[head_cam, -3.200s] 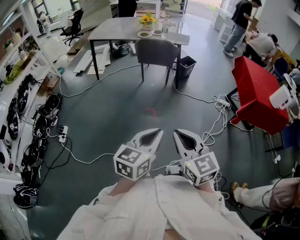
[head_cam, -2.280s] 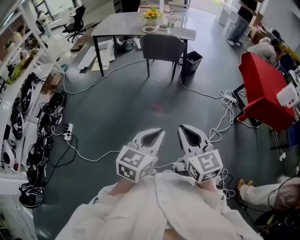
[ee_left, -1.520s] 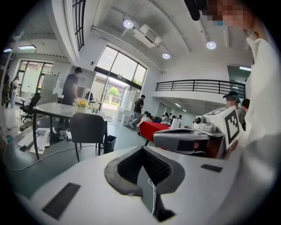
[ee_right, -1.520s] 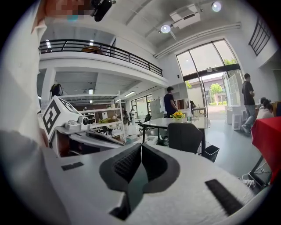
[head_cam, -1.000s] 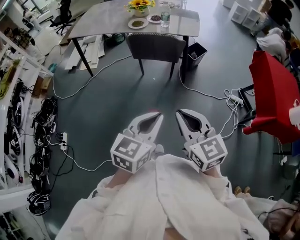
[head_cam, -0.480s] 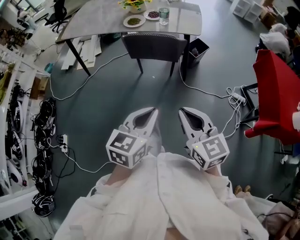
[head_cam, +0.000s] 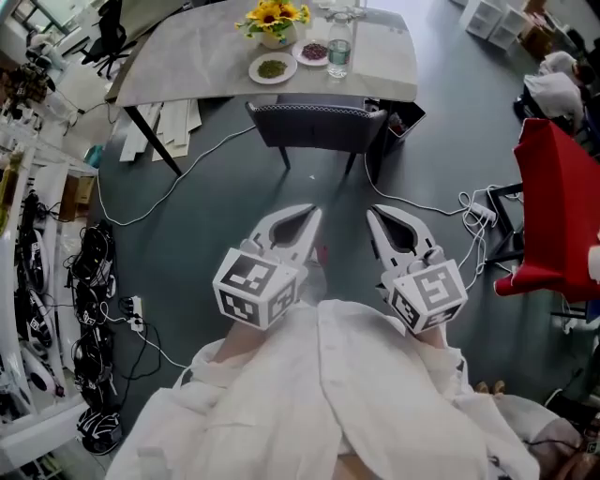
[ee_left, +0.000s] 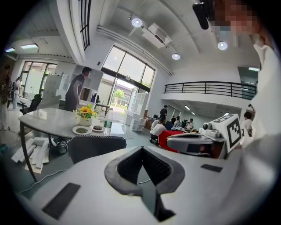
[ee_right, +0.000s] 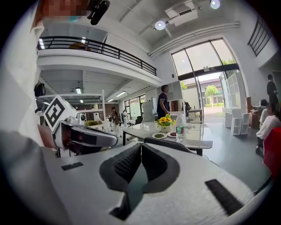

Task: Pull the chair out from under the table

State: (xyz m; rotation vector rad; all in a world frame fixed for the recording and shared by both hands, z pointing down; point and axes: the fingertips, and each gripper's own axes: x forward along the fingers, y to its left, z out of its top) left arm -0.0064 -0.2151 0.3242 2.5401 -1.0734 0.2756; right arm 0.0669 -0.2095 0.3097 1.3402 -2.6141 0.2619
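**Head view: both grippers closed on nothing, chair tucked in ahead**

I am holding both arms out in front of my chest, white sleeves showing, with the left gripper (head_cam: 310,217) and the right gripper (head_cam: 374,217) side by side over the grey floor. Both are pointing ahead and a little downward toward the chair (head_cam: 317,123), and a narrow gap is separating them.

In the left gripper view, the dark ribbed fingers (ee_left: 130,164) are pressing tip to tip with nothing between them. The right gripper view is showing the same: its fingers (ee_right: 125,163) are meeting at the tips and gripping nothing. Neither gripper is touching anything.

The dark chair is sitting at the near edge of the pale surface (head_cam: 206,56), its backrest facing me and its seat pushed in underneath. It is standing well apart from both grippers. On the surface, a vase of yellow flowers (head_cam: 271,15), two small plates (head_cam: 272,67) and a water bottle (head_cam: 340,52) are standing just behind the chair. White cables (head_cam: 441,211) are trailing over the floor to my right.
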